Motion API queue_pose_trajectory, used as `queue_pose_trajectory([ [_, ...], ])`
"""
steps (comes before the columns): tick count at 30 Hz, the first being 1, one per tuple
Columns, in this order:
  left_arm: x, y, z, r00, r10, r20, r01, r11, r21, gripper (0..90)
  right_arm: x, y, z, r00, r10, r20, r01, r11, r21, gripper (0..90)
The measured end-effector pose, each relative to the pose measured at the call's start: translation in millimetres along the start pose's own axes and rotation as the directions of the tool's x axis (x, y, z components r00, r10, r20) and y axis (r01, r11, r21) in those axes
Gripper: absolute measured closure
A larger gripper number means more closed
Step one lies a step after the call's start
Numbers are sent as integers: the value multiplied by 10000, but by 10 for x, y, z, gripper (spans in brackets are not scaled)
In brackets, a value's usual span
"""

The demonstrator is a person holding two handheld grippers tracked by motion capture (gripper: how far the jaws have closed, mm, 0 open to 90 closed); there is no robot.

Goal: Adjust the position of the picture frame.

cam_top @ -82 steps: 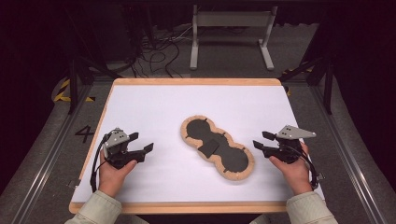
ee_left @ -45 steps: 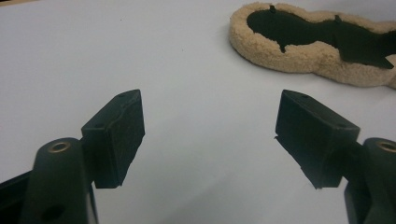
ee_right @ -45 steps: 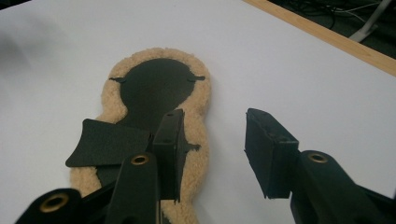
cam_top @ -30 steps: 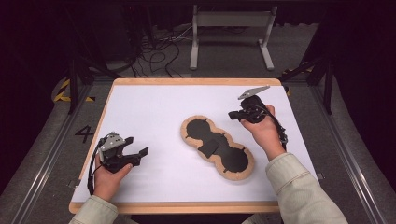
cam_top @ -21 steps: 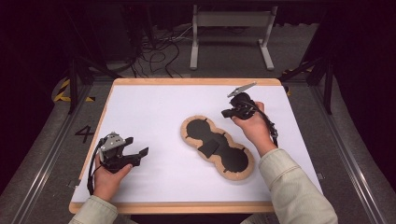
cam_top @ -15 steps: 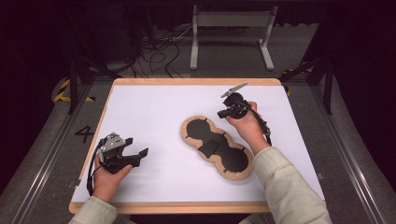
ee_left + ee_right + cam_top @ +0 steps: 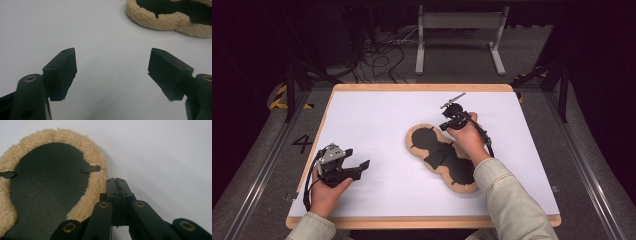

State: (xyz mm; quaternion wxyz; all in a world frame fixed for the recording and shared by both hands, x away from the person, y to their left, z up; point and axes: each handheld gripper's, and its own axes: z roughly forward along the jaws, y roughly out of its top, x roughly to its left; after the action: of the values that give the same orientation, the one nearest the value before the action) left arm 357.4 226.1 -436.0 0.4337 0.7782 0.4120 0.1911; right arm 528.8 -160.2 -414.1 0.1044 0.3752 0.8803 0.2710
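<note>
1. High view: a fleece-edged black pad [image 7: 443, 156] is seen lying flat mid-table [image 7: 377, 120]; nothing is gripped yet. The right gripper [image 7: 451, 118] is held at its far end; bare room lies all round.
2. Left gripper view: the left gripper [image 7: 112, 71] is seen wide apart, empty, well left of the pad.
3. Right gripper view: its jaws are pressed together, empty, beside the fleece rim [image 7: 96, 165].

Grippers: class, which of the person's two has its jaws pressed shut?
The right gripper, beside the fleece-edged pad: its jaws meet flat. The left gripper has jaws spread wide.
</note>
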Motion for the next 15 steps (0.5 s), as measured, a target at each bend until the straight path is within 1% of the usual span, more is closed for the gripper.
queue_pose_trajectory([
  [1,0,-13,-2,9999,-126,-12,126,9999,-18,238,0,1,15,10000,-15,20,15,10000,25,900],
  [3,23,-31,-15,9999,-117,-38,117,9999,18,238,-1,1,49,10000,20,-55,-20,9999,136,900],
  [5,28,-44,-29,9997,-245,-47,245,9997,-6,238,15,5,78,9998,81,-206,-78,9998,156,900],
  [9,30,-56,-41,9996,-263,-85,263,9997,-7,238,75,30,92,9998,-166,-95,167,9997,185,900],
  [10,25,-59,-41,9995,-318,-78,318,9995,-3,238,94,37,94,9996,-256,-90,258,9994,224,900],
  [11,25,-59,-42,9995,-290,-81,290,9996,35,238,122,47,98,9990,-455,28,455,9986,274,900],
  [12,24,-58,-40,9997,-241,-88,241,9997,49,237,139,53,98,9986,-521,69,519,9982,291,900],
  [15,19,-56,-29,9998,-200,-86,200,9998,67,238,206,72,104,9974,-705,-155,708,9973,212,900],
])
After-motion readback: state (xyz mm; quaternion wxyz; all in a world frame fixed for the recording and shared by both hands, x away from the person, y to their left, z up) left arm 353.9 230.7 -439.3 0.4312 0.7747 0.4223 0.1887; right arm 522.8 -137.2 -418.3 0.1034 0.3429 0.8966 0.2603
